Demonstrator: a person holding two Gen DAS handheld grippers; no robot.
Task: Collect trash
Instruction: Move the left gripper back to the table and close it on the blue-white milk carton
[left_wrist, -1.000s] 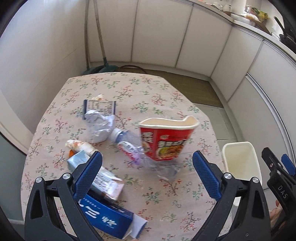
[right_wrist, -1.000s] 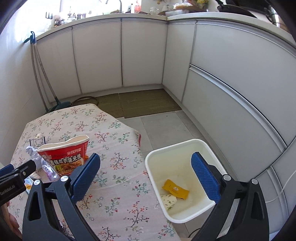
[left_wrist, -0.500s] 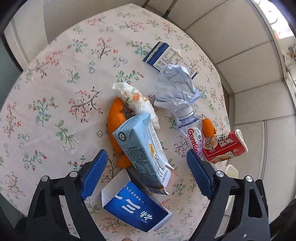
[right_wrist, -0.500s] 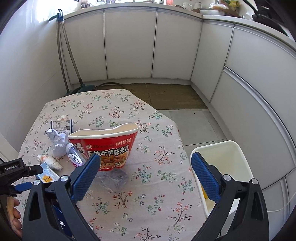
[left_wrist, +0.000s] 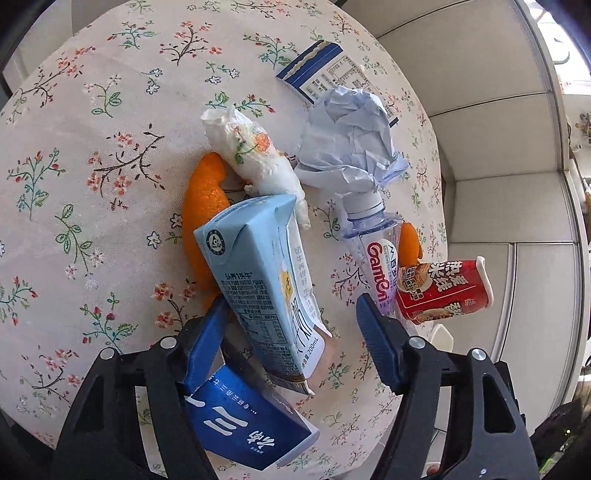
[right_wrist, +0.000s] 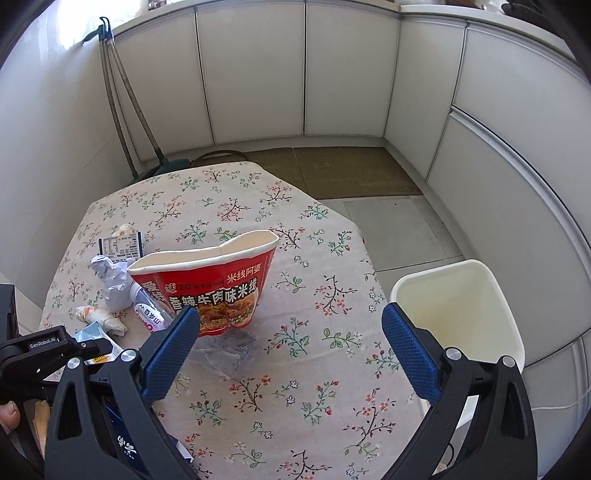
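While its jaws have just been closing, the left gripper (left_wrist: 291, 328) straddles the light-blue milk carton (left_wrist: 266, 280) on the floral tablecloth (left_wrist: 92, 147), pads not visibly pressing; right gripper (right_wrist: 291, 350) stands wide and empty near the red noodle cup (right_wrist: 214, 284), white bin (right_wrist: 461, 317) beside the table

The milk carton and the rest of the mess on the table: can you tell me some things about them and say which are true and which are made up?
1. The light blue milk carton lies between the left gripper's fingers. True.
2. The red noodle cup is in the white bin. False: it stands on the flowered tablecloth.
3. Orange peel lies partly under the carton. True.
4. The right gripper holds the plastic bottle. False: its fingers are wide apart and empty.
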